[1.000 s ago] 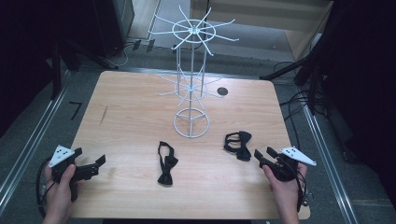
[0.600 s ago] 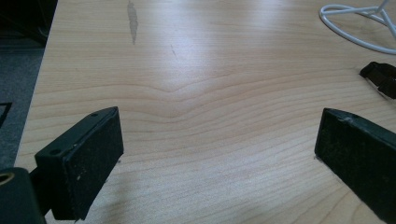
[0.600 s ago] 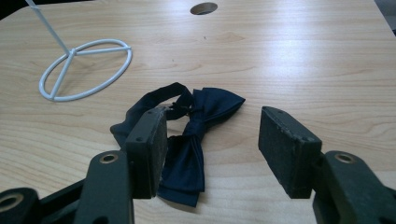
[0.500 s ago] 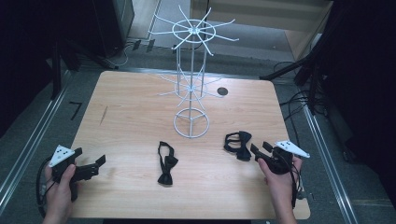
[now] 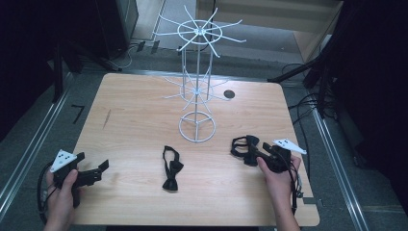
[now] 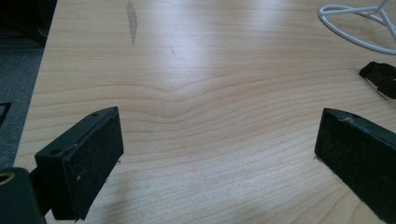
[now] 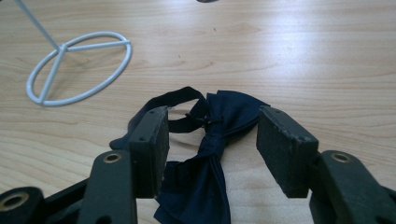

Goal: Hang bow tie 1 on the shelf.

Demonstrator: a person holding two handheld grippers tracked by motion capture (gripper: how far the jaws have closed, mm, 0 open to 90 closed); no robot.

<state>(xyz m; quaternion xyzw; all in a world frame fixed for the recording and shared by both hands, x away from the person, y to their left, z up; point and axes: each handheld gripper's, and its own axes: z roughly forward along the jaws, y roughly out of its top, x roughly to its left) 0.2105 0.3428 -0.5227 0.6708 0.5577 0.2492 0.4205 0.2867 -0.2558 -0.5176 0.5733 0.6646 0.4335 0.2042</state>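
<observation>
Left gripper [image 5: 98,169] and right gripper [image 5: 255,153] both gape, each gripped by a hand

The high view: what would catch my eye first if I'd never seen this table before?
Probably the white wire display rack standing at the table's middle, its spokes bare. Then the two dark bow ties: one bow tie lies in front of the rack, and the other bow tie sits between the open jaws of the right hand-held gripper.
</observation>
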